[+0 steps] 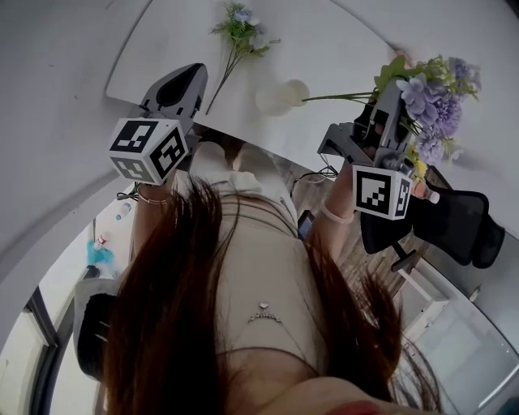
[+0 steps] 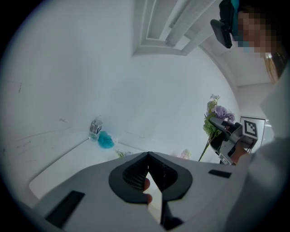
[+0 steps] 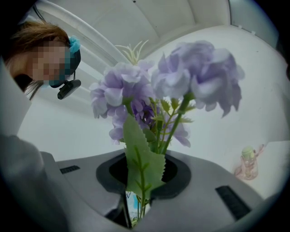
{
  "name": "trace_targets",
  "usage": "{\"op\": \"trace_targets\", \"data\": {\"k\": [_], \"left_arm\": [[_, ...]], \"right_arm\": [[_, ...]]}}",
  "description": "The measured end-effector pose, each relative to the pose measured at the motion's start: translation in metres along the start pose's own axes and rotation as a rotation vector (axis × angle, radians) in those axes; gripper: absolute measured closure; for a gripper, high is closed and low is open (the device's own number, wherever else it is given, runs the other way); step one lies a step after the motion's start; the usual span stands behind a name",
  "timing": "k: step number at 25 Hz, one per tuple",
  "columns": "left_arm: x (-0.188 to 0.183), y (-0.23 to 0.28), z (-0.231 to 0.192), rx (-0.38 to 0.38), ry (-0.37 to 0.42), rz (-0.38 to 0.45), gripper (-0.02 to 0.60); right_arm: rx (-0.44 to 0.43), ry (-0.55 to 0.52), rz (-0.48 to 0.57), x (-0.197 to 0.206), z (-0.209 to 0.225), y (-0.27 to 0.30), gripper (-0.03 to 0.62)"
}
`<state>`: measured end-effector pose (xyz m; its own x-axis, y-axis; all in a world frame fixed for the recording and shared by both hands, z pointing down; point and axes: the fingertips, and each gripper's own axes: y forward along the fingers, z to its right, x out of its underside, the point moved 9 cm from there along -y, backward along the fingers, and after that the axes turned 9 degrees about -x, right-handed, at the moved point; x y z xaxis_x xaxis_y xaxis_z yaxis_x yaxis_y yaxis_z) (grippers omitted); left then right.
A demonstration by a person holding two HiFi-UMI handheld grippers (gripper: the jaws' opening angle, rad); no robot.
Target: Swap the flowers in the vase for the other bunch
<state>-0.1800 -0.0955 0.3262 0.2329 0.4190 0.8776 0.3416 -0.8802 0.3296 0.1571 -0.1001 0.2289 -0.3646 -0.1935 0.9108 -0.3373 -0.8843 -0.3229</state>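
Head view first: white table (image 1: pixel 340 40) up top, small cream vase (image 1: pixel 282 97) on it near the edge. My right gripper (image 1: pixel 393 97) is up off the table, fingers clamped on the stems of the purple flowers (image 1: pixel 434 101). The blooms sit beyond the jaws and the long stems trail back toward the vase. The stem ends reach right to the vase mouth, and I can't tell if they're clear of it. The other bunch (image 1: pixel 241 23) lies flat on the table, well apart from the vase, untouched. My left gripper (image 1: pixel 180 87) hangs by the table's near edge.

Left gripper view: fingers pressed together, nothing gripped between them. The right gripper with the purple flowers shows at far right, raised.

Right gripper view: jaws pinched on thin green stems, with one toothed leaf (image 3: pixel 142 158) caught in the gap and purple heads filling the frame above. The vase shows low right, upright on the table, well apart from the jaws.

Progress, my read: pulling the old flowers out is done or nearly so. Left to do: put the purple flowers down, pick up the other bunch, get its stems into the vase. Roughly a third in.
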Motion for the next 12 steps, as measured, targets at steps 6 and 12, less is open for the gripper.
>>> {"op": "trace_targets", "data": {"k": [6, 12], "left_arm": [[-0.004, -0.010, 0.006, -0.019, 0.005, 0.003, 0.578], [0.006, -0.001, -0.016, -0.041, -0.011, -0.021, 0.578]], "right_arm": [[-0.027, 0.003, -0.006, 0.000, -0.003, -0.002, 0.499], [-0.071, -0.003, -0.049, 0.036, -0.007, 0.010, 0.499]]}}
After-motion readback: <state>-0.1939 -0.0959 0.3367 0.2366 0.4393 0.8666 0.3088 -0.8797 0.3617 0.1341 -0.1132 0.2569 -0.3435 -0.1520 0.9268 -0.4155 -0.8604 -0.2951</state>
